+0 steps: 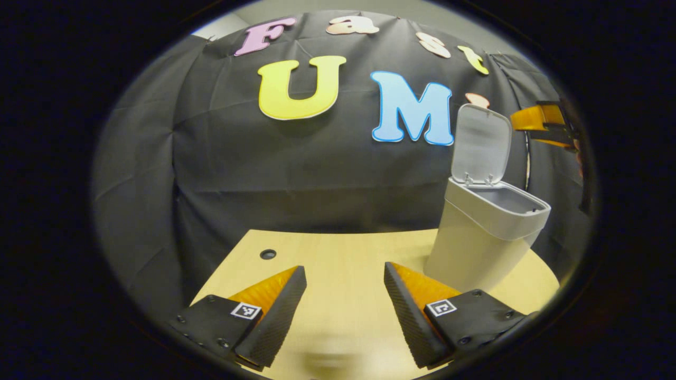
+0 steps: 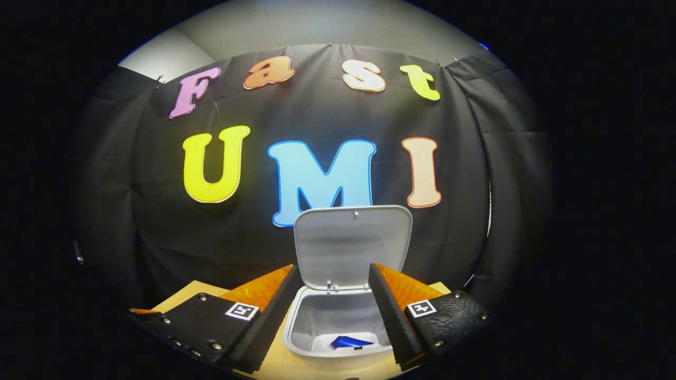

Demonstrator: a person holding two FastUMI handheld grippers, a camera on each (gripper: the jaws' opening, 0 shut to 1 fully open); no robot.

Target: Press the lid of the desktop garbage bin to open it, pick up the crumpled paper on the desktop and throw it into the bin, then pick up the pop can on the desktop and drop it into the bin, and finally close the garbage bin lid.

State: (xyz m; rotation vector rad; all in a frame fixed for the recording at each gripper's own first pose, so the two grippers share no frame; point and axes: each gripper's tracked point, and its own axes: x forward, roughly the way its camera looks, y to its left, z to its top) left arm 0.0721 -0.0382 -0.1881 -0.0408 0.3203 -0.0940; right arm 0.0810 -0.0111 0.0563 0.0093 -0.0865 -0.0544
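Tongs on the right (image 2: 331,309) gape, holding nothing, above the open garbage bin (image 2: 338,338), its lid (image 2: 353,245) upright and something blue (image 2: 348,342) lying inside. Left tongs (image 1: 344,306) are spread apart over the bare counter (image 1: 343,253), bin to their right.

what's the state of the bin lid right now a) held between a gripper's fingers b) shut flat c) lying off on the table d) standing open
d: the lid stands upright, hinged at the back rim of the bin, leaving the mouth open, and the right gripper hangs open above the mouth, not touching the lid.
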